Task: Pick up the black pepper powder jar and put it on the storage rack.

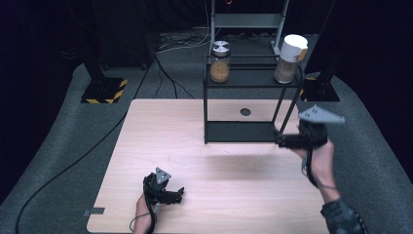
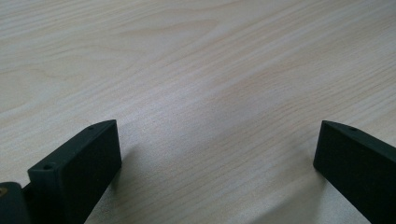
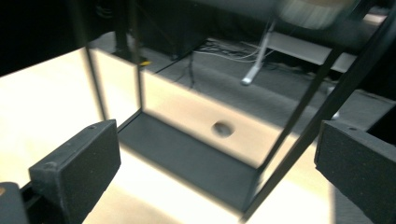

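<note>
1. Right now the right gripper (image 1: 282, 141) hangs with its jaws wide apart and empty, at the front right leg of the black wire rack (image 1: 253, 85) standing toward the far side of the table (image 1: 160, 141).
2. Nearest above it, on the rack's top shelf at the right end, stands the white-lidded jar (image 1: 291, 58).
3. I'd judge that jar to be glass: rigid, smooth, breakable, weighted by its brown filling. Gripping the body just under the lid seems safest.
4. Down near the front edge, the left gripper (image 1: 176, 194) rests low over bare wood, jaws spread wide, holding nothing.
</note>
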`<state>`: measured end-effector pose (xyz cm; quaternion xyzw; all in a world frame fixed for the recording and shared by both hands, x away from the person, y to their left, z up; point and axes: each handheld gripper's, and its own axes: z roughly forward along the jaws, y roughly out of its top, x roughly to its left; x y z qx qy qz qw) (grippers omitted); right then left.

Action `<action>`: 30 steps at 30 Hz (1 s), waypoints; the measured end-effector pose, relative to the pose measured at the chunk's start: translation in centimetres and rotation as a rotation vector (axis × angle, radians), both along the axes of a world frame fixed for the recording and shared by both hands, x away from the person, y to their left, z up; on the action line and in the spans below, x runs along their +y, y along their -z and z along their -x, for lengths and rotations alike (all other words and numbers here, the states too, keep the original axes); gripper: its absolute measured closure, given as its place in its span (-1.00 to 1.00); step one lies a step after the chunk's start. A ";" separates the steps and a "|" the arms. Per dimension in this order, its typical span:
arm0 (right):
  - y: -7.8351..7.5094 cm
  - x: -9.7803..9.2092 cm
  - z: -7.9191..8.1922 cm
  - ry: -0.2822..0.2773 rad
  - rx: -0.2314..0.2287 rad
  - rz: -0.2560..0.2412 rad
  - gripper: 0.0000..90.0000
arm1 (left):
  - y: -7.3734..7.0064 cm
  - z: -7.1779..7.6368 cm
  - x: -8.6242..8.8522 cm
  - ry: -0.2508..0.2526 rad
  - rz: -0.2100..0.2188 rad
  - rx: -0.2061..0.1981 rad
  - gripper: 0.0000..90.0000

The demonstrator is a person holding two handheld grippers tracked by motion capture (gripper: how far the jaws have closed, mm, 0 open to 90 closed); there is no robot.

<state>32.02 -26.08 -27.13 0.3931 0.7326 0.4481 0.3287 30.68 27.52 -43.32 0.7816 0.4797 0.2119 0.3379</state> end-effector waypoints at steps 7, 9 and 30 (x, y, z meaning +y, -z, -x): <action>10.8 0.6 3.0 -0.056 0.153 0.016 -1.00 | 0.0 0.0 0.0 -0.002 0.001 0.001 -0.99; 12.9 0.8 3.3 -0.059 0.191 0.016 -1.00 | 0.0 0.0 0.0 -0.004 0.003 0.001 -0.99; 17.3 1.9 5.2 0.030 0.230 -0.015 -1.00 | 0.0 0.0 -0.1 -0.005 0.001 0.001 -0.99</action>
